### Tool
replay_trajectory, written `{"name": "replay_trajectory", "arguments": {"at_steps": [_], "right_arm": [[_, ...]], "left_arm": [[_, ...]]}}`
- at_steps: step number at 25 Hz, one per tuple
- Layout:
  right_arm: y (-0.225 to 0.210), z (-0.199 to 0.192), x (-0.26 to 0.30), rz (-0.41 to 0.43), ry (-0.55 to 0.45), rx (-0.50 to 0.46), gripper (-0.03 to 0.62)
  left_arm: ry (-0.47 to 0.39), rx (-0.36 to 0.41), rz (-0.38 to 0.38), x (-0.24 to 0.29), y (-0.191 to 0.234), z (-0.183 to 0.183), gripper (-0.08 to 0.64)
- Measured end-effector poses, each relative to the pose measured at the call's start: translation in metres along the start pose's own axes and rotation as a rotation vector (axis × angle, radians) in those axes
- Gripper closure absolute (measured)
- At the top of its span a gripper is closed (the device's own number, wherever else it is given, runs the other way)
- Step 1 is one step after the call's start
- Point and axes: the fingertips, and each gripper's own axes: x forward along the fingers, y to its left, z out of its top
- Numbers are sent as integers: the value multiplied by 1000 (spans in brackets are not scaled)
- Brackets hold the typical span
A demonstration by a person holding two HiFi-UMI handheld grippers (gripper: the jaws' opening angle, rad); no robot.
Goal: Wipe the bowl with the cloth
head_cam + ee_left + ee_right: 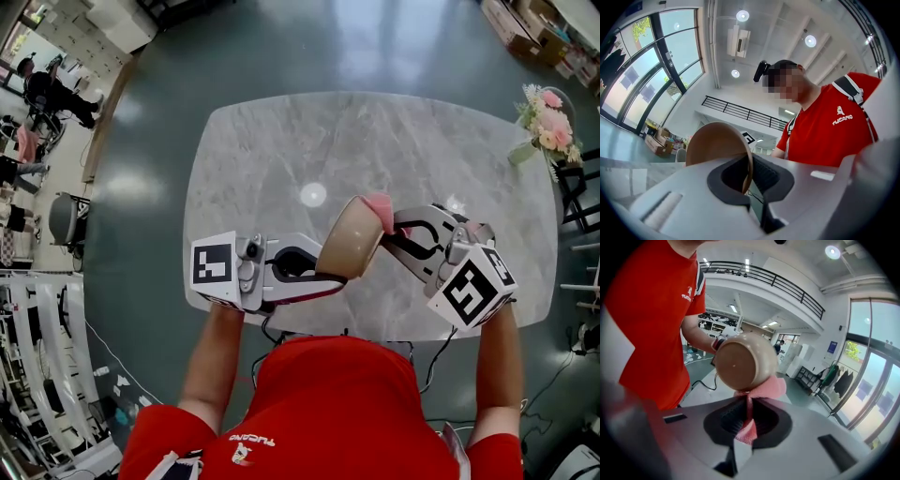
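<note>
Left tongs (323, 272): clamped on bowl (352, 239) rim, above desk (281, 159). Right tongs (398, 234): clamped on pink cloth (380, 208), cloth touching bowl.

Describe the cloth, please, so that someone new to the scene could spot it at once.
Look above the near edge of the grey marble table, where two grippers meet. The left gripper clamps the rim of a tan bowl; the right gripper holds the cloth against that bowl. It is the only pink, soft, crumpled thing there, pinched between the right jaws.
</note>
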Motion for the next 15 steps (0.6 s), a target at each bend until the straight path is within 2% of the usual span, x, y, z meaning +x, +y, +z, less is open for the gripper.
{"name": "replay_trajectory", "arguments": {"at_steps": [3,8,13,15], "right_arm": [[27,3,11,83,-12,-3,572],[10,-3,12,-10,-31,67,573],[43,11,22,106,-75,79,573],[40,8,23,84,-77,92,573]], "left_arm": [[-49,29,14,-3,3,7,549],[-33,42,29,-1,4,5,549],[-43,45,51,-4,5,5,549],[-45,47,67,-4,8,5,549]]}}
